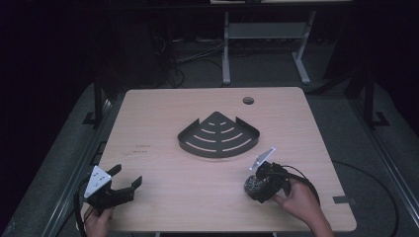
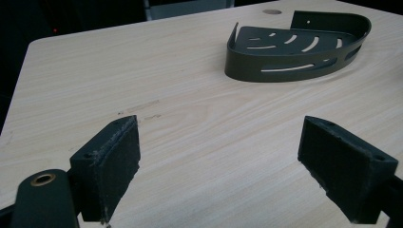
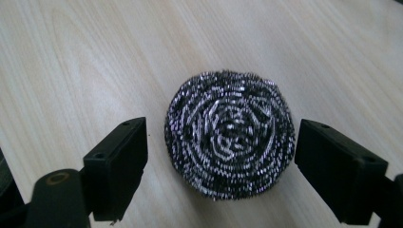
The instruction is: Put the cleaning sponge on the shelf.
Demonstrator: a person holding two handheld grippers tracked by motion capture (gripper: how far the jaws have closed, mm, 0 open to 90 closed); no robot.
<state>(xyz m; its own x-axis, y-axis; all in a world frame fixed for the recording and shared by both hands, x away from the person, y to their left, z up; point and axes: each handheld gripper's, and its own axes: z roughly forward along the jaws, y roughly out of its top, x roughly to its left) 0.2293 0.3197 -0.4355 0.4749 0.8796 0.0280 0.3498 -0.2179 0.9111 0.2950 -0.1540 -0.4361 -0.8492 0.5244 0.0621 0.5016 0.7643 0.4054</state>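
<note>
Where right jaws gape, steel scourer lies between

A dark metal corner shelf with curved slots lies flat near the centre of the frame, on my light wooden table. Above and right of it I see a small round hole in the tabletop. At the top of the frame stands a grey metal frame on the dark floor.

bare tabletop seen between grippers; corner shelf set mid-table as sole obstacle; steel scourer flanked by narrow gaps.
</note>
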